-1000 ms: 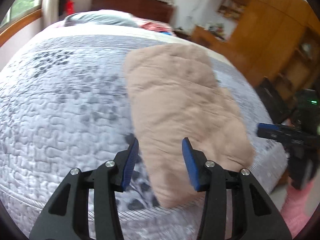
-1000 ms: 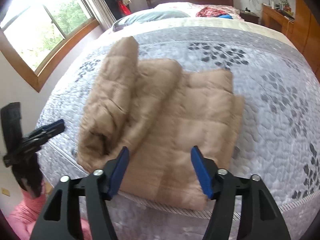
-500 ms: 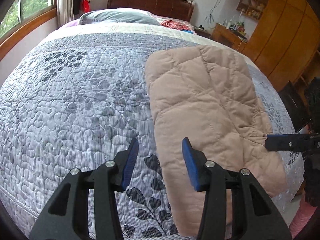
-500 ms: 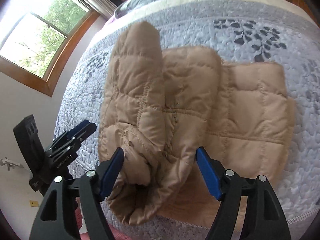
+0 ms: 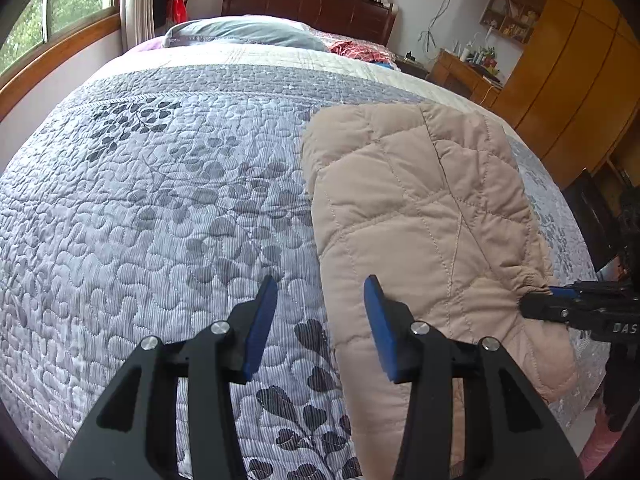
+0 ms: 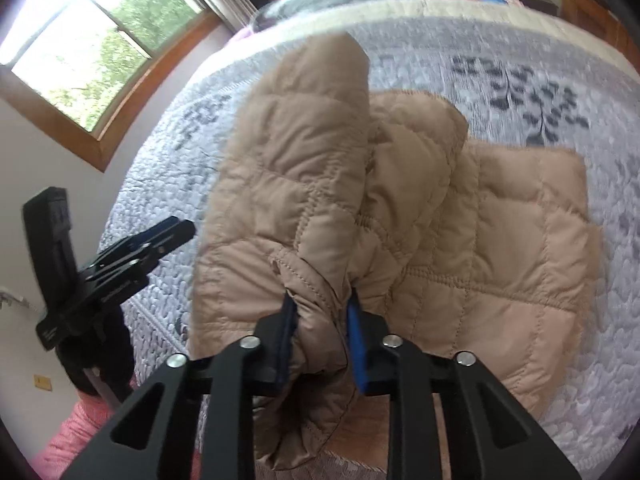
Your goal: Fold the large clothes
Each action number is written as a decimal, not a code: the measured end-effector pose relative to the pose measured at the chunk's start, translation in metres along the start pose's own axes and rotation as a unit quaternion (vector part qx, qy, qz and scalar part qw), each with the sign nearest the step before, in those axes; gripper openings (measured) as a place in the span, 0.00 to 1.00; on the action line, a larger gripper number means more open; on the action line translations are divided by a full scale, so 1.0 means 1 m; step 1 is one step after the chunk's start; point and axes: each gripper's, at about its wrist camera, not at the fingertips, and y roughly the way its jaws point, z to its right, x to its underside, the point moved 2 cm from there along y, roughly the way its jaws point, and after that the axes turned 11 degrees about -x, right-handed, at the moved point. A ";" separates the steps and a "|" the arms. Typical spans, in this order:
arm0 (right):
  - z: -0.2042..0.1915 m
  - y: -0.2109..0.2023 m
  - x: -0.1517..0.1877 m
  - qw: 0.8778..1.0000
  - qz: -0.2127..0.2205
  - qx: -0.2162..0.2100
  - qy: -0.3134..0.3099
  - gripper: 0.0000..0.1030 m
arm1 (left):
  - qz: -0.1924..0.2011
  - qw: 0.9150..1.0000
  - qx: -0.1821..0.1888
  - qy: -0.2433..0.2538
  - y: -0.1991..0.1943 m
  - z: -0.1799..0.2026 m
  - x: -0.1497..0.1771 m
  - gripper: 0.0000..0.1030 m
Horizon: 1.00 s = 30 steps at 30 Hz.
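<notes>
Jacket (image 6: 460, 240) lies on quilted bed (image 5: 160, 220) (window-side room), right tool (image 6: 320, 312) clamping its sleeve.

jacket (image 5: 424, 216) lying on the bed (image 5: 160, 200) near its front edge, right tongs (image 6: 320, 320) at the sleeve cuff on the jacket's near side, left tongs (image 5: 320, 320) just off its left edge over bare quilt, pillow (image 5: 244, 32) at the far end before the headboard (image 5: 304, 0)
</notes>
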 end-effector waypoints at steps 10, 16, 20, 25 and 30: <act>-0.016 -0.085 0.006 0.995 0.078 0.026 -0.056 0.19 | 0.037 0.999 0.033 0.020 -0.036 0.028 -0.003 0.43; 0.008 -0.115 0.021 0.993 0.106 0.041 -0.032 0.19 | 0.044 0.996 0.053 0.053 -0.045 0.060 0.002 0.43; 0.039 -0.115 0.037 0.993 0.104 0.048 0.003 0.19 | 0.031 0.995 0.062 0.073 -0.037 0.081 0.010 0.43; 0.073 -0.098 0.056 0.994 0.088 0.048 0.035 0.19 | 0.011 0.994 0.067 0.089 -0.023 0.099 0.021 0.43; 0.101 -0.079 0.074 0.994 0.080 0.041 0.056 0.20 | 0.003 0.993 0.064 0.103 -0.012 0.110 0.031 0.43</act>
